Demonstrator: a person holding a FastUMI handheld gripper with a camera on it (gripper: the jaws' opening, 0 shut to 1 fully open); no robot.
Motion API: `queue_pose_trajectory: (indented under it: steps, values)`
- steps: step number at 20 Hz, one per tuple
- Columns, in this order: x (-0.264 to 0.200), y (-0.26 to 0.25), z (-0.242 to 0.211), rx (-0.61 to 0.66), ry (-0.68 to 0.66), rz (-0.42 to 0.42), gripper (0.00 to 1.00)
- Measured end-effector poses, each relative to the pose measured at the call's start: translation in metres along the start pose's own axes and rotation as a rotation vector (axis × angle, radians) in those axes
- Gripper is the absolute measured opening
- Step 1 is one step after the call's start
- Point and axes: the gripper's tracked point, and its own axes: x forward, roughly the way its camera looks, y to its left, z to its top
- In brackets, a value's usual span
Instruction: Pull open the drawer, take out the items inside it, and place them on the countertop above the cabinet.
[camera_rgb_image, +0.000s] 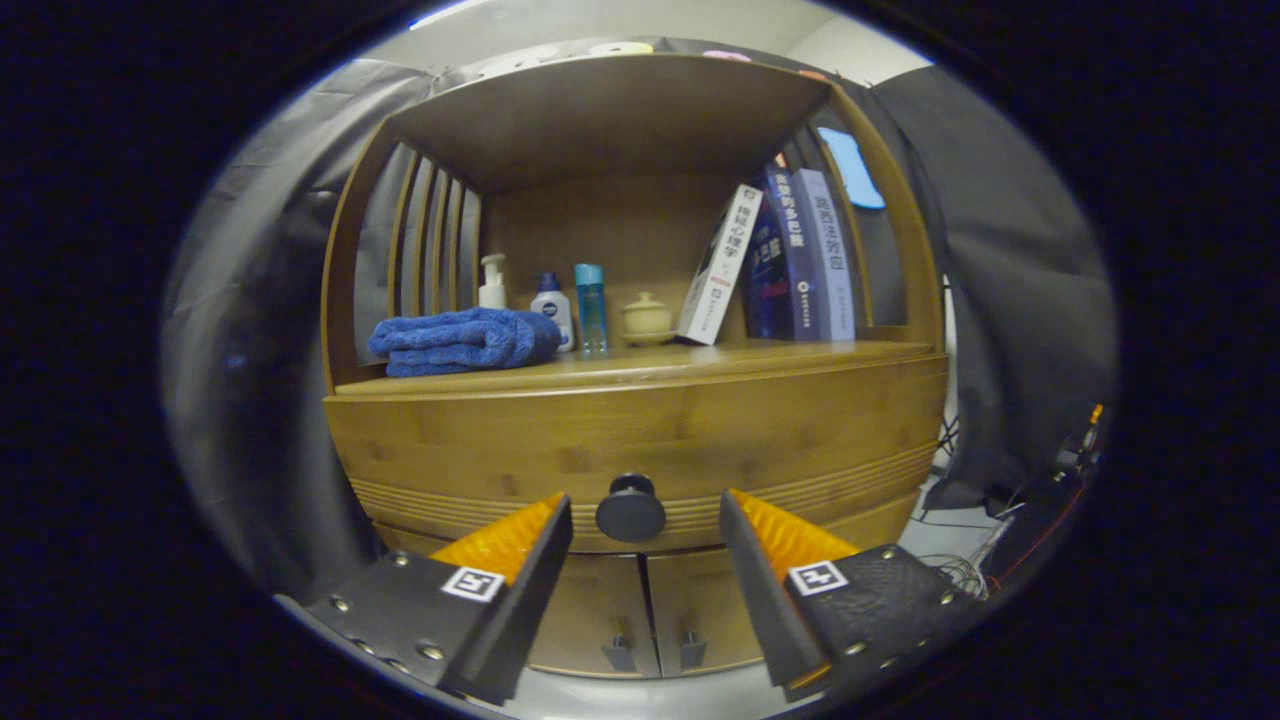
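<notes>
A: Which parts of the cabinet (640, 420) face the gripper (645, 510)?
B: The closed drawer (640, 450), a wide bamboo front with grooved lines along its lower part. Its round dark knob (630, 508) sits at the centre, directly between the two fingers.

A: How do the fingers stand?
B: Spread wide, one on each side of the knob, neither touching it. They hold nothing.

A: What lies below the drawer?
B: Two small doors (645, 620), shut, each with a small handle near the middle seam.

A: And above it?
B: The countertop (700, 362), set under a shelf roof. From the slatted side: a folded blue towel (465, 342), a white pump bottle (492, 283), a white bottle with a blue cap (552, 308), a slim clear-blue bottle (590, 307), a small lidded ceramic jar (647, 318). Beyond these, a white book (718, 265) leans against the dark blue books (795, 255).

A: Are the drawer's contents visible?
B: No; the front hides them.
</notes>
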Motion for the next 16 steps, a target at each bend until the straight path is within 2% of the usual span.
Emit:
queue_pose_trajectory:
  steps: [2,4,5,8,12,16]
  values:
    - [0.013,-0.003,-0.007,0.007,0.018,0.001,0.84]
    - [0.005,0.005,-0.003,0.050,0.014,0.038,0.71]
    - [0.025,0.008,-0.007,0.046,0.011,0.025,0.64]
    - [0.022,0.007,-0.003,0.013,-0.014,-0.007,0.44]
    - [0.025,0.007,-0.006,0.048,-0.032,-0.039,0.45]
    - [0.031,0.008,-0.015,-0.090,-0.011,0.002,0.37]
